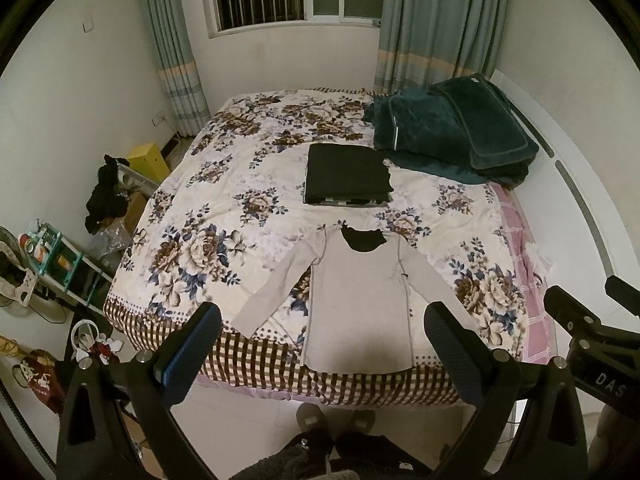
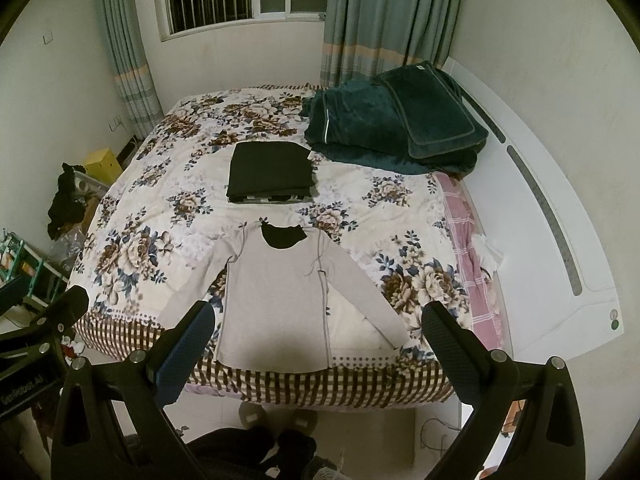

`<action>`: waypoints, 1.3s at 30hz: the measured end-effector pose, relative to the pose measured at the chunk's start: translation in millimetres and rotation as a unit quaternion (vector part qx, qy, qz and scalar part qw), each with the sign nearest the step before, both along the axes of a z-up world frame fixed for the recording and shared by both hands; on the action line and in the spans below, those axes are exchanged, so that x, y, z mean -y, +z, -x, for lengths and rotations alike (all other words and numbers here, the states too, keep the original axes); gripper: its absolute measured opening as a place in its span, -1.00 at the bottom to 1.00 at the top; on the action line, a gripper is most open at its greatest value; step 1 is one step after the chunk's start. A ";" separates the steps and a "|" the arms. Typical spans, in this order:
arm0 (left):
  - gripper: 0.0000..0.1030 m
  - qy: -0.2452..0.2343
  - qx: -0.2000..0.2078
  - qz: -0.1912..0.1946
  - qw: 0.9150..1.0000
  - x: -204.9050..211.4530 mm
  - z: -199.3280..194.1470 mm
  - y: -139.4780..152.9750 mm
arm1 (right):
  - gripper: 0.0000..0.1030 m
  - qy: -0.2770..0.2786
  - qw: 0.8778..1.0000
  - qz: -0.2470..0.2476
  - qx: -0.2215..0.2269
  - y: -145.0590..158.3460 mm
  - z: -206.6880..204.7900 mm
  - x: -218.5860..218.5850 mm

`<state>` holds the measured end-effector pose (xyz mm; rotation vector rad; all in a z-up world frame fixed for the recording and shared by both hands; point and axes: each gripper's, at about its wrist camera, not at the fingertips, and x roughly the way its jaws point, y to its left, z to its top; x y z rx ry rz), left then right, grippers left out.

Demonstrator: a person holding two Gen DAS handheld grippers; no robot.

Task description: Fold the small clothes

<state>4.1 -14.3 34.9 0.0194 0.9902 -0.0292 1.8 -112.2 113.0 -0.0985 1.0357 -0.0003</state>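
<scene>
A small grey long-sleeved shirt (image 1: 356, 300) with a black collar lies flat, sleeves spread, at the near edge of the floral bed (image 1: 224, 216). It also shows in the right wrist view (image 2: 276, 300). My left gripper (image 1: 324, 320) is open and empty, held above the floor in front of the shirt's hem. My right gripper (image 2: 318, 318) is open and empty, at the same height beside it. A folded black garment (image 1: 346, 174) sits on a small pile further back on the bed, also in the right wrist view (image 2: 270, 172).
Dark green blankets (image 1: 452, 132) are heaped at the bed's far right by the white headboard (image 1: 576, 200). Clutter, a teal rack (image 1: 60, 256) and a yellow box (image 1: 148, 160) stand left of the bed. Slippered feet (image 1: 336, 420) stand at the bed's near edge.
</scene>
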 end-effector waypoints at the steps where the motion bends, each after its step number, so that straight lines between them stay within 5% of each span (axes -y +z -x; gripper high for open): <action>1: 1.00 0.000 0.001 -0.001 1.000 1.0 -0.8 0.8 | 1.00 0.001 1.000 0.000 0.000 -2.2 0.5 1.6; 28: 1.00 0.001 0.014 -0.008 1.000 1.4 -1.4 -22.8 | 1.00 -0.018 1.000 -0.014 -0.002 11.5 -11.4 4.9; 32: 1.00 0.006 0.018 -0.019 1.000 -2.6 -25.5 -61.4 | 1.00 -0.071 0.996 -0.035 -0.029 -32.7 -48.2 28.5; 36: 1.00 0.004 0.020 -0.035 0.999 -6.0 -55.7 -116.7 | 1.00 -0.146 0.986 -0.047 -0.071 -119.8 -74.8 78.5; 39: 1.00 0.005 0.008 -0.058 0.998 -2.2 -81.0 -166.8 | 1.00 -0.224 0.966 -0.059 -0.116 -191.8 -92.9 138.1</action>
